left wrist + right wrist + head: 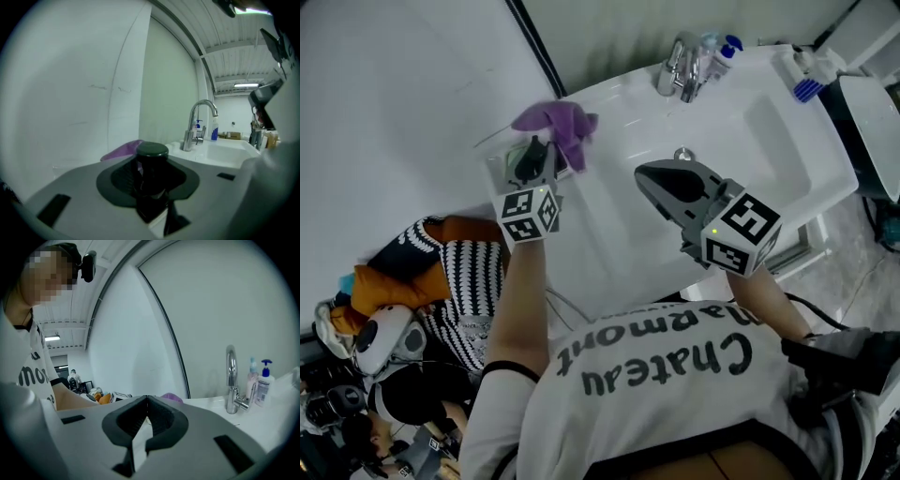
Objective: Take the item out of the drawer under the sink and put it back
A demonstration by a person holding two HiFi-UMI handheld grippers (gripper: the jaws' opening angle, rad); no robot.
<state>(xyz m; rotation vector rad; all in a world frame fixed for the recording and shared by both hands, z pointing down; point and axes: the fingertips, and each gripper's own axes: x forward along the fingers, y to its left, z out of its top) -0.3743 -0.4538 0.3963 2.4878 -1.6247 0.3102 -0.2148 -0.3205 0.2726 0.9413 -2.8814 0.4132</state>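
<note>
Dark-lidded jar (151, 151) stands upright, clamped in my left gripper (529, 165), above the left rim of the sink (787, 141), just beside the purple cloth (562, 127); my right gripper (649, 176) hangs clenched and empty over the basin; the drawer is out of sight below, so I judge the way back runs down and toward me; the wall crowds my left; the faucet (680, 66) stands well ahead.
</note>
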